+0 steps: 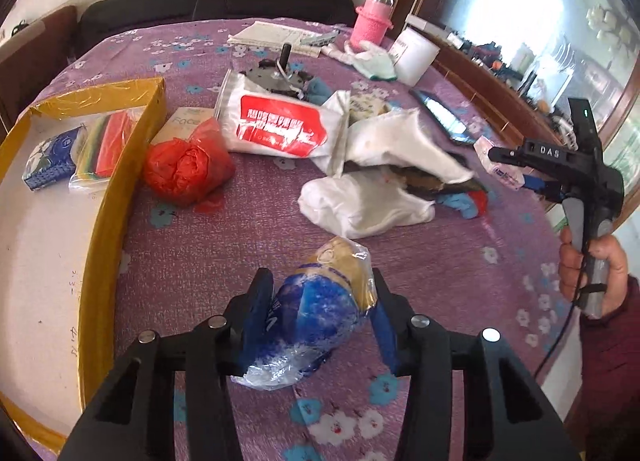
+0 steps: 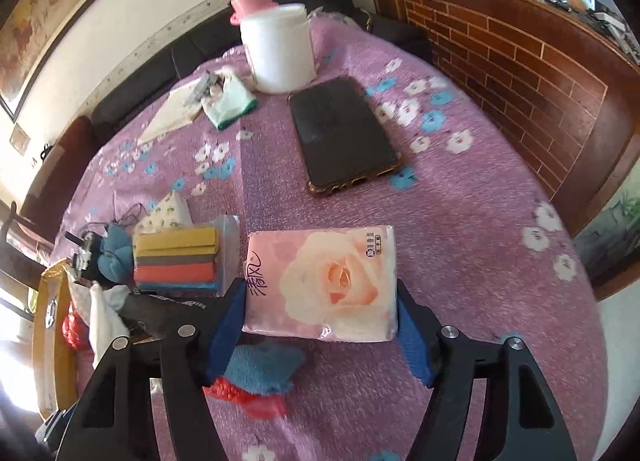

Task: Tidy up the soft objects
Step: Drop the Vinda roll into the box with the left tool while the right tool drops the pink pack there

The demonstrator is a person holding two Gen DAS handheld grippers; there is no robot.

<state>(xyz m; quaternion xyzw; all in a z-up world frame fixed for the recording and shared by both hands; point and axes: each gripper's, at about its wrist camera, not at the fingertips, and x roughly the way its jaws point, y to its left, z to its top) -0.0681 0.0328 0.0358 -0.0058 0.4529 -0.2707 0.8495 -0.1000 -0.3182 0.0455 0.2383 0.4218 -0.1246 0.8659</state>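
My left gripper (image 1: 320,281) is shut on a blue and gold packet in clear plastic (image 1: 320,309), held just over the purple flowered tablecloth (image 1: 440,281). To its left lies a yellow-rimmed box (image 1: 132,149) holding a blue tissue pack (image 1: 56,157) and a bag of coloured sponges (image 1: 108,145). My right gripper (image 2: 320,289) is shut on a pink tissue pack printed with a rose (image 2: 320,285), both blue pads against its sides. In the left wrist view that gripper (image 1: 504,159) hangs at the right, in a person's hand (image 1: 600,273).
A red plastic bag (image 1: 188,165), a white and red pack (image 1: 280,125) and crumpled white cloths (image 1: 376,181) lie mid-table. A black phone (image 2: 344,137), a white tub (image 2: 280,49), a sponge bag (image 2: 180,261) and a blue cloth (image 2: 260,365) surround the right gripper.
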